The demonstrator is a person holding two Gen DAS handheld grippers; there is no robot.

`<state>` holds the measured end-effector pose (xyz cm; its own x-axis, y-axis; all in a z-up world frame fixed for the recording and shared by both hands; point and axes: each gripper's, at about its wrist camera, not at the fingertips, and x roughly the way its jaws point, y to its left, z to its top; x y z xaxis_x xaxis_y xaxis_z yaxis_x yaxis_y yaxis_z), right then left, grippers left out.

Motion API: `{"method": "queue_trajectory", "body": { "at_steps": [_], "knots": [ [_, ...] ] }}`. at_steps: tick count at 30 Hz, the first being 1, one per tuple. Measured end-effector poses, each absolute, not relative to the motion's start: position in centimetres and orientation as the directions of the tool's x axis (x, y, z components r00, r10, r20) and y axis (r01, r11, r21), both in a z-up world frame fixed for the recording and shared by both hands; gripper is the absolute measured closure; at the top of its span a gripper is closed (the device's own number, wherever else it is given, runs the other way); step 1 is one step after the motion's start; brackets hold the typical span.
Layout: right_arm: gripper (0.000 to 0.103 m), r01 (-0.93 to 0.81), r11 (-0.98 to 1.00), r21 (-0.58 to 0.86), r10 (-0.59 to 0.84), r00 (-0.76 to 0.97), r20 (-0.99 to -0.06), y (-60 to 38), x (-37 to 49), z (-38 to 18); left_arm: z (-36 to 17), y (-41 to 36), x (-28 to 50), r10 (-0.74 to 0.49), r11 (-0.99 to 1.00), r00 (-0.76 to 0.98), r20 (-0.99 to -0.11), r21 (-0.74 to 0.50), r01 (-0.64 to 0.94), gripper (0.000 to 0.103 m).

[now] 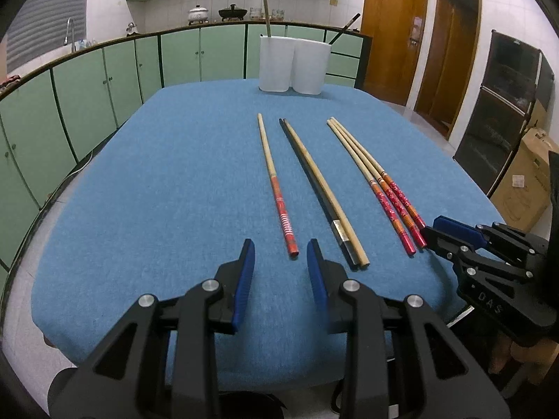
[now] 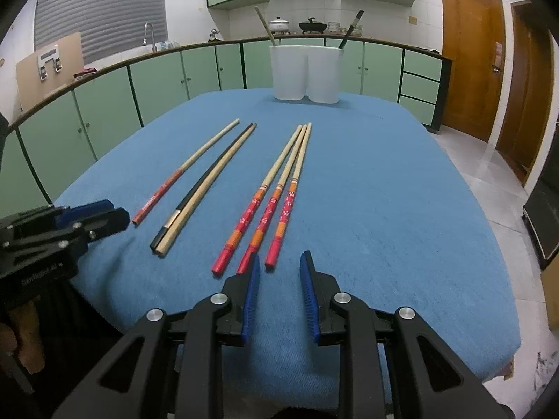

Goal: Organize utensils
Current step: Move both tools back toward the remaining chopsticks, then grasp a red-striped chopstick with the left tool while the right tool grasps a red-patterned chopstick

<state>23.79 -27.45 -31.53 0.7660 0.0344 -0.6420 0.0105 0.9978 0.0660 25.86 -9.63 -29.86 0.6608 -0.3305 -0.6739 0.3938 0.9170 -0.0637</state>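
Several chopsticks lie lengthwise on the blue tablecloth [image 1: 157, 181]. My left gripper [image 1: 280, 248] is open, low over the near edge, and the red end of a single red-handled chopstick [image 1: 279, 195] lies just ahead of its gap. A black chopstick and a plain bamboo one [image 1: 319, 188] lie side by side to its right. My right gripper [image 2: 281, 258] is open at the near ends of three red-handled chopsticks [image 2: 265, 209], the rightmost end level with its gap. Two white holders [image 2: 305, 73] stand at the far end. One has a bamboo stick in it, the other a black one.
Each wrist view shows the other gripper: the right gripper [image 1: 431, 228] and the left gripper [image 2: 120, 213], with a hand below it. Green cabinets [image 1: 87, 104] curve round the left and back. A cardboard box [image 1: 527, 188] and dark appliances stand at the right.
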Motion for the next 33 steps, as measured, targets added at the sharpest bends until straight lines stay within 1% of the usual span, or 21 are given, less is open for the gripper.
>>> {"method": "queue_trajectory", "body": {
  "at_steps": [3,5,7,10,16,21,23,28,33],
  "knots": [
    [0.08,0.01,0.998,0.062,0.032,0.769,-0.638,-27.5,23.9,-31.7,-30.0,-9.8,26.4,-0.329,0.918,0.657,-0.679,-0.067,0.391,0.073],
    [0.082,0.021,0.998,0.061,0.023,0.773,-0.634,-27.8,23.9,-31.8,-30.3,-9.8,26.5,-0.328,0.918,0.653,-0.683,-0.068,0.39,0.073],
    [0.087,0.032,0.997,0.067,0.017,0.774,-0.633,-28.0,23.9,-31.8,-30.6,-9.9,26.6,-0.328,0.918,0.65,-0.685,-0.069,0.391,0.073],
    [0.091,0.045,0.996,0.072,0.011,0.776,-0.63,-28.4,23.9,-31.8,-30.8,-10.1,26.7,-0.327,0.918,0.648,-0.688,-0.068,0.391,0.073],
    [0.094,0.063,0.995,0.075,-0.003,0.781,-0.624,-28.6,24.0,-31.8,-31.0,-10.5,27.0,-0.323,0.921,0.657,-0.682,-0.067,0.384,0.073],
    [0.094,0.089,0.993,0.078,-0.022,0.785,-0.619,-29.0,24.0,-31.9,-31.1,-10.3,27.0,-0.323,0.927,0.664,-0.674,-0.085,0.364,0.093],
    [0.094,0.097,0.992,0.081,-0.026,0.785,-0.619,-29.1,24.0,-31.9,-31.1,-10.1,26.9,-0.32,0.929,0.668,-0.672,-0.085,0.359,0.097],
    [0.094,0.104,0.991,0.079,-0.034,0.786,-0.617,-29.2,24.0,-31.8,-30.5,-9.4,26.4,-0.305,0.938,0.699,-0.647,-0.079,0.337,0.098],
    [0.094,0.106,0.991,0.083,-0.032,0.784,-0.62,-29.2,24.1,-31.9,-30.5,-9.3,26.2,-0.281,0.946,0.709,-0.647,-0.061,0.32,0.098]
  ]
}}
